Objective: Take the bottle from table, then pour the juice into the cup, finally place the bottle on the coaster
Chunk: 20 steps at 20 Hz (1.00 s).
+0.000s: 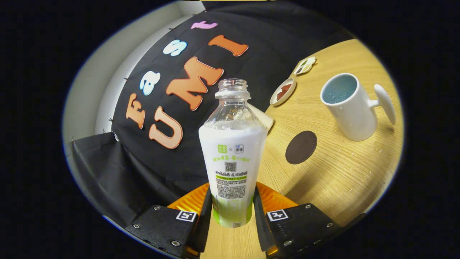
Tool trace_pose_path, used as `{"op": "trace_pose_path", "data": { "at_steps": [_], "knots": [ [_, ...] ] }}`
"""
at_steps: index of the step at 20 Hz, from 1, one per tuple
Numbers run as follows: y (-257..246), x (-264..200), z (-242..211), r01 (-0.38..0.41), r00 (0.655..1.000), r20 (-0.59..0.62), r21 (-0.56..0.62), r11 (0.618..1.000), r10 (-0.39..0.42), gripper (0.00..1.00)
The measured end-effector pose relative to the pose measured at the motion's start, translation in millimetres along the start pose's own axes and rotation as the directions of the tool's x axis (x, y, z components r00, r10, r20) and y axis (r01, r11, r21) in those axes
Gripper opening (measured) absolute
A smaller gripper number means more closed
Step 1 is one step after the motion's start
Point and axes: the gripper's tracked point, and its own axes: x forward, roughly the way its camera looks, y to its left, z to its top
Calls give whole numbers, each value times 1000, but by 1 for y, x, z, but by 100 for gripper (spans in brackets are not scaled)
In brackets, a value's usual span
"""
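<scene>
The hand-held gripper (pixel 233 212) clamps the bottle (pixel 233 158) low on its labelled body, one finger pressed against each side. The bottle has no cap, its neck is clear, and its base is off the wooden surface (pixel 334 180), which appears tilted in the frame. Right of the bottle a dark round coaster (pixel 301 147) lies flat. Further right and higher stands a white cup (pixel 350 108), its handle pointing right. Beyond the coaster sits a small dish (pixel 283 91) with something reddish-brown, and past it a second small dish (pixel 305 66).
</scene>
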Motion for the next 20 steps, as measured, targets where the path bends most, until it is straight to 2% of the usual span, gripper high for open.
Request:
{"op": "trace_pose_path", "data": {
  "at_steps": [4,9,12,16,20],
  "knots": [
    [-1,-1,8,-22,1000,18,165,986,20,57],
    [-8,7,26,-30,998,55,337,941,13,56],
    [-11,7,31,-30,998,69,420,907,1,56],
    [-3,10,39,-85,994,104,498,863,38,56],
    [-1,15,45,-99,993,114,559,823,43,56]
  ]
}}
